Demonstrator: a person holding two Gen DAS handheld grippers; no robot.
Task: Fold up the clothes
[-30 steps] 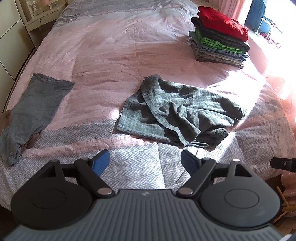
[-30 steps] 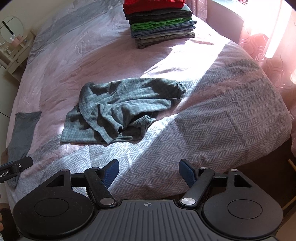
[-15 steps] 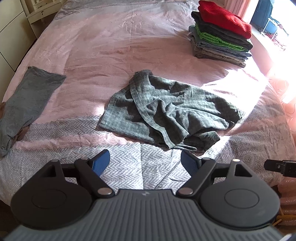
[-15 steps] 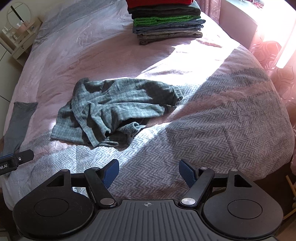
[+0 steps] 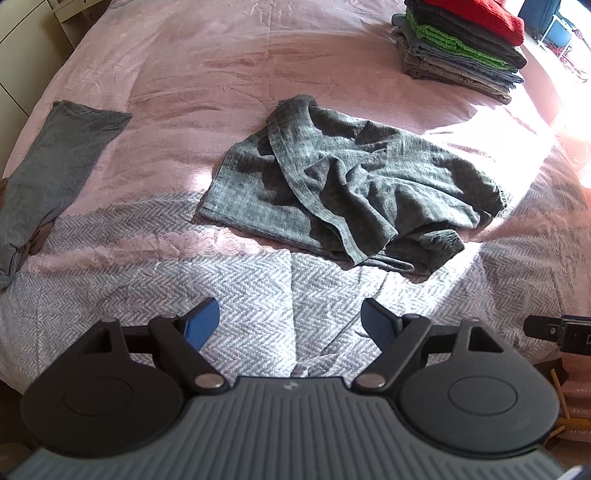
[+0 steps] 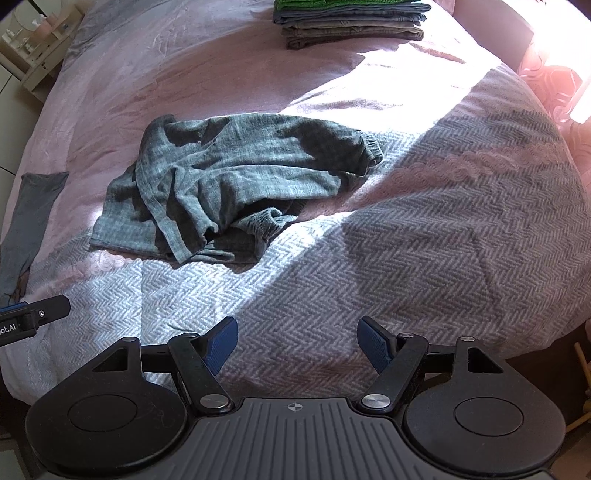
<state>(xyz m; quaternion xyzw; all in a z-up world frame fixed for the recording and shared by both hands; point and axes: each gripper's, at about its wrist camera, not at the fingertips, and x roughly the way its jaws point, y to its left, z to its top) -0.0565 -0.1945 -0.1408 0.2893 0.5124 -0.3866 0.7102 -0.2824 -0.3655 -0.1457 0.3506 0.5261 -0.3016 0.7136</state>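
Note:
A crumpled grey-green garment [image 5: 347, 184] lies in the middle of the bed, also in the right wrist view [image 6: 229, 184]. My left gripper [image 5: 291, 325] is open and empty, above the herringbone blanket just short of the garment's near edge. My right gripper [image 6: 297, 341] is open and empty, over the blanket to the right of and nearer than the garment. A plain grey garment [image 5: 55, 158] lies flat at the bed's left edge.
A stack of folded clothes [image 5: 461, 48] with a red one on top sits at the far right of the bed, also visible in the right wrist view [image 6: 351, 22]. A pink cover [image 5: 221, 74] spans the bed. A white dresser [image 6: 33, 51] stands far left.
Both grippers have moved forward toward the crumpled garment, which now looks larger and closer. Both stay open and empty.

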